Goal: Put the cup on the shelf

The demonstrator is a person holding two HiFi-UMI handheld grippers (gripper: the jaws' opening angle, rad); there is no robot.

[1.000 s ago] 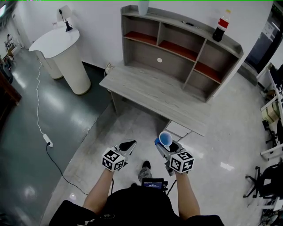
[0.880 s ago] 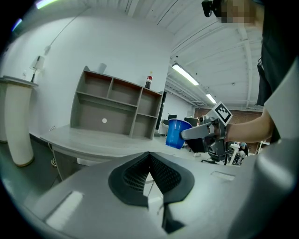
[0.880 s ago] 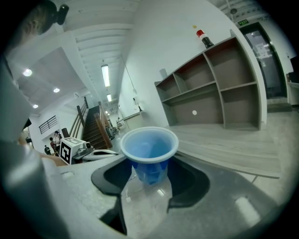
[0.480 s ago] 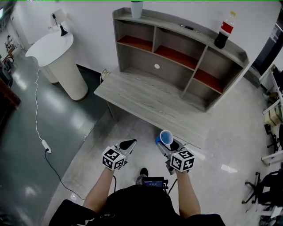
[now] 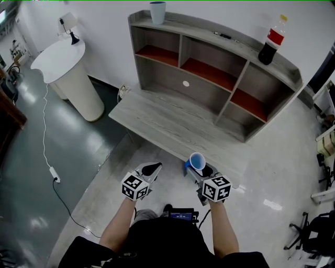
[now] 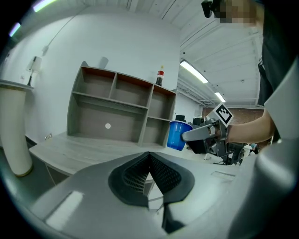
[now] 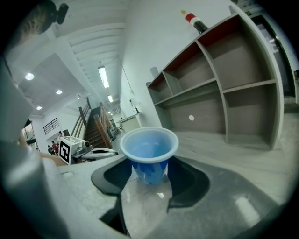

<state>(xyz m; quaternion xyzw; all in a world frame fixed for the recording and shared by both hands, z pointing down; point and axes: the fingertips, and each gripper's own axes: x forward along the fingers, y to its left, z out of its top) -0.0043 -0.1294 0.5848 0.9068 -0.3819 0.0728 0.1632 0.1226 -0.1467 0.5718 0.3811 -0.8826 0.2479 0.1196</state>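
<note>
The blue cup (image 7: 149, 151) is held upright, mouth up, between the jaws of the right gripper (image 5: 198, 167), which are set wide and pressed on its lower wall from both sides. The left gripper (image 5: 152, 169) is seen with its jaws brought together and nothing between them; it is carried at the cup's 9 o'clock in the head view.

The coming move is judged to turn on one relation. The shelf (image 5: 209, 68) lies at 12 o'clock from the cup, well apart, with the desk top (image 5: 167, 118) between them. The cup would therefore have to be carried forward with its long axis kept vertical.

On the shelf's top board a pale cup (image 5: 157, 11) is stood at 11 o'clock and a dark bottle (image 5: 271, 43) at 1 o'clock.

The blue cup's base is hidden by the jaws, the floors of the compartments are partly hidden by the boards above, and a small dark thing on the top board cannot be made out.
</note>
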